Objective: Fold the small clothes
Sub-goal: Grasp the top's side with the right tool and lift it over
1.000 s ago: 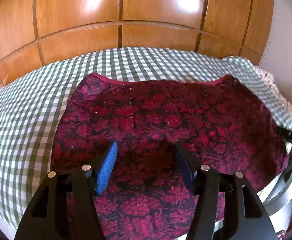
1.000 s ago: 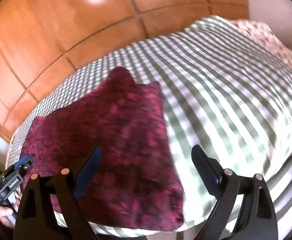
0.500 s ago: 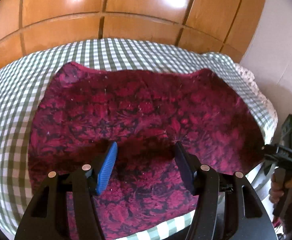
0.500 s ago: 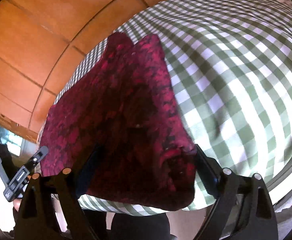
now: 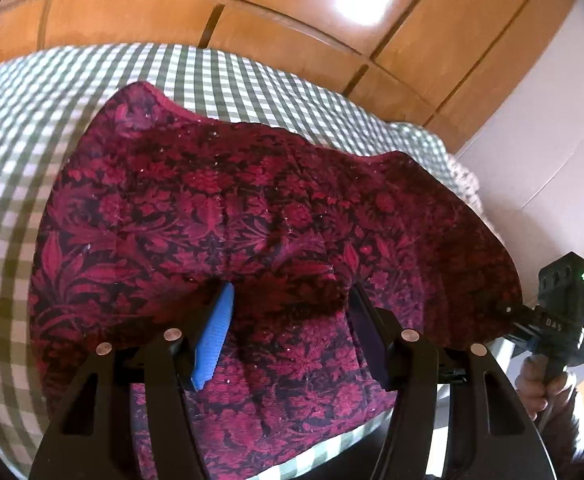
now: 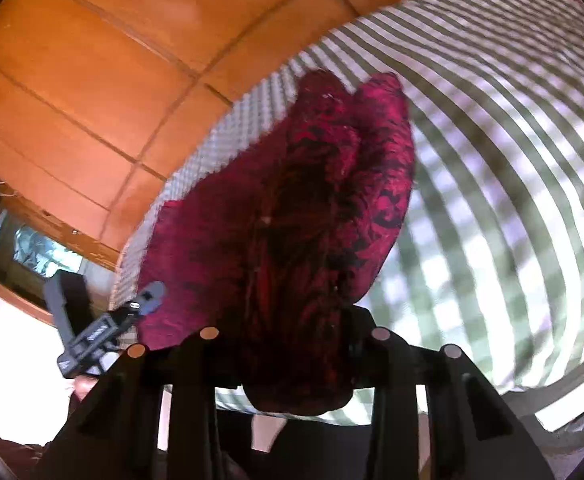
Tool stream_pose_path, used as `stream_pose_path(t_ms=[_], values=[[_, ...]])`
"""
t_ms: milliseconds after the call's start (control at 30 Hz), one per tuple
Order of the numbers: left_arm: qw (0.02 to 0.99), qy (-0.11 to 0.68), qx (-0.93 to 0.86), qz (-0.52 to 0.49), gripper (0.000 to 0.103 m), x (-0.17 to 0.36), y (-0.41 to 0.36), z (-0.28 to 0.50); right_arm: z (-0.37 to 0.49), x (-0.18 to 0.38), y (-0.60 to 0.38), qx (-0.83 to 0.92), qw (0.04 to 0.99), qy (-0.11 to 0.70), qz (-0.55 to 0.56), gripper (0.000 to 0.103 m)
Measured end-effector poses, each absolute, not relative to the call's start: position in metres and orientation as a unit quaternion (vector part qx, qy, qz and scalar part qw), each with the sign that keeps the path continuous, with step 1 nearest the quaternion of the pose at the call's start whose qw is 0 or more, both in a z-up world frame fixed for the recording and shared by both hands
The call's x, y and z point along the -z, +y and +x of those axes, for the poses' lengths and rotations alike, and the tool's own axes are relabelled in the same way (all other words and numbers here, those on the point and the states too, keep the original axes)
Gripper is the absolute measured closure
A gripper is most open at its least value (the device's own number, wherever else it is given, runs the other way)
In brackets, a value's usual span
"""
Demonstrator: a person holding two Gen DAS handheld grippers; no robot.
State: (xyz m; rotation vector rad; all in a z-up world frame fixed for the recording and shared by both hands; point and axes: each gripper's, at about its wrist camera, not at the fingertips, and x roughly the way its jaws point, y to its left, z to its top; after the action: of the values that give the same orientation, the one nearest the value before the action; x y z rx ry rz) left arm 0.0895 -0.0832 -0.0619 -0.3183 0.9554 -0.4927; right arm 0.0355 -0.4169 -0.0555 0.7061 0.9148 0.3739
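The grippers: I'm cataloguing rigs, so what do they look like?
Both are black, two-fingered, with silver pivot pins. The left gripper has a ribbed blue pad on one finger and a dark one opposite. The right gripper, seen from the left wrist, carries a black box with a green light.

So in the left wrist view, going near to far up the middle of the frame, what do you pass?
Left gripper → dark red floral garment → green-and-white checked bedcover → glossy wooden panelling.
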Motion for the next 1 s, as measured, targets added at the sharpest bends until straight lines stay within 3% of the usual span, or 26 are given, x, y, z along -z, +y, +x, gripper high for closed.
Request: stream_pose_path(t_ms=[167, 400, 700, 833, 1000], values=[[0.843, 0.452, 0.238, -0.17, 0.054, 0.065, -0.076, 0.09, 0.038, 0.024, -0.393, -0.211, 0.835, 0.401, 0.312, 0.072], [0.845, 0.443, 0.246, -0.17, 0.055, 0.06, -0.07, 0.088, 0.048, -0.013, -0.315, -0.287, 0.842, 0.379, 0.254, 0.073], [0.849, 0.358, 0.25, -0.296, 0.055, 0.009, 0.028, 0.07, 0.051, -0.014, -0.219, -0.331, 0.847, 0.396, 0.132, 0.073], [0.836, 0.324, 0.292, -0.332, 0.044, -0.012, 0.047, 0.065, 0.048, -0.012, -0.179, -0.35, 0.845, 0.398, 0.07, 0.073], [0.83, 0.33, 0.322, -0.313, 0.043, -0.023, 0.036, 0.073, 0.039, 0.0, -0.131, -0.365, 0.84, 0.401, -0.005, 0.073]])
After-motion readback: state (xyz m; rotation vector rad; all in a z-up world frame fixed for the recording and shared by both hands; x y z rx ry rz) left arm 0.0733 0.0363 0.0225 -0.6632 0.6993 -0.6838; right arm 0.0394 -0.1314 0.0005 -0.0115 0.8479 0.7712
